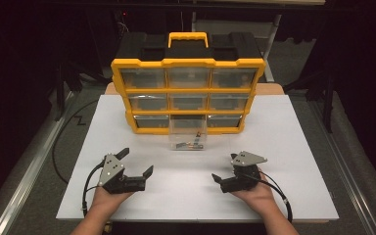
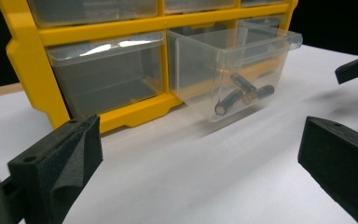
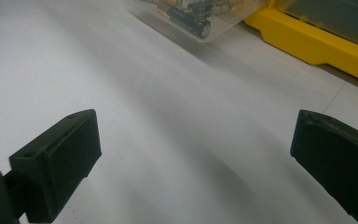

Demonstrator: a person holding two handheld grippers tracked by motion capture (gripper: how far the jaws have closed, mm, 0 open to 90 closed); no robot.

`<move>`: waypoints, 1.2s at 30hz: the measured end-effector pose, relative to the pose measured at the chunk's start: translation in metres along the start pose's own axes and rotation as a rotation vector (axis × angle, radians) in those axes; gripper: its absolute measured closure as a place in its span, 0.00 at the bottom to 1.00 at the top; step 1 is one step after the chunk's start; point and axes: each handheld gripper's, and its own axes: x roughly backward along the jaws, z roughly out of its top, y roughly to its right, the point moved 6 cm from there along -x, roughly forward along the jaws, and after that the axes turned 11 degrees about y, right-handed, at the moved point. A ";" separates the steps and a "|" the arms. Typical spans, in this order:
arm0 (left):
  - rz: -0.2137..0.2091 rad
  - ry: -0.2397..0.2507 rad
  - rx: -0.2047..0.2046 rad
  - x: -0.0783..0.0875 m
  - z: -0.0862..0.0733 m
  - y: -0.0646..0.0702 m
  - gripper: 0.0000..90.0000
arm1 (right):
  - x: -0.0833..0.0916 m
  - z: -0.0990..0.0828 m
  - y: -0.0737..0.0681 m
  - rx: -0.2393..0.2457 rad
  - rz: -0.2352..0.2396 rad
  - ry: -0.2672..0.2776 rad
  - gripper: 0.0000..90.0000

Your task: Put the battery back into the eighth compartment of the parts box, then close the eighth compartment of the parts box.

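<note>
Drawer (image 1: 188,133) pulled out, grippers apart, jaws wide

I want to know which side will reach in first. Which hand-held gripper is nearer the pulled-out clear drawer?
Right, narrowly. The right hand-held gripper sits below-right of the clear drawer; the left hand-held gripper sits farther, below-left.

In the right gripper view the clear plastic pulled-out drawer (image 3: 205,18) and its dark cylindrical batteries (image 3: 189,21) are cut off by the top edge, while from the high view the batteries (image 1: 188,145) are too small to count.
</note>
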 end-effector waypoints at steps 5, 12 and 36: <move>-0.008 0.001 -0.009 -0.001 0.000 0.001 0.01 | -0.001 -0.001 -0.001 0.009 -0.005 0.002 0.03; -0.010 0.004 -0.010 0.000 0.001 0.002 0.01 | -0.005 0.000 -0.004 0.011 0.001 0.014 0.10; -0.024 0.010 -0.011 0.001 0.004 0.005 0.01 | -0.018 0.008 -0.017 -0.018 0.012 0.039 0.80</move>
